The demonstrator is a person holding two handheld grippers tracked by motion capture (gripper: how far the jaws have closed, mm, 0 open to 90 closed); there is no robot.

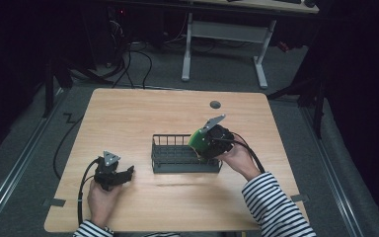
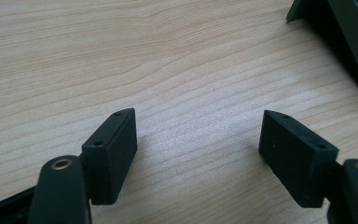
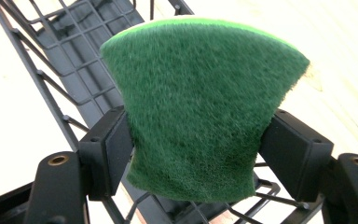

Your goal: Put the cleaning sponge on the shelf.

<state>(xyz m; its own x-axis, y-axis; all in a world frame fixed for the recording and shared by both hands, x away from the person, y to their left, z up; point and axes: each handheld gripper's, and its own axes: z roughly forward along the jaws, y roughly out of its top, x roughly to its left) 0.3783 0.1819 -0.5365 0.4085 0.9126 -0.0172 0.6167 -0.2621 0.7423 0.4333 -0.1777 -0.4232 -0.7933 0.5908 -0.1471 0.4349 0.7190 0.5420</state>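
A green scouring sponge (image 3: 200, 107) is squeezed between the jaws of my right gripper (image 3: 196, 149), which is shut on it. In the high view that gripper (image 1: 205, 143) holds the sponge (image 1: 196, 139) over the right end of a black wire basket (image 1: 177, 158) in the middle of the table. My left gripper (image 1: 127, 174) rests low on the wood at the front left, pointing right toward the basket. Its jaws stand wide apart over bare tabletop, so my left gripper (image 2: 198, 144) is open and holds nothing.
The light wooden table (image 1: 128, 113) has a round grey cable hole (image 1: 215, 104) near its far edge. A corner of the basket (image 2: 349, 32) shows at the upper right of the left gripper view. Beyond the table stand white desk legs (image 1: 186, 49) and floor cables.
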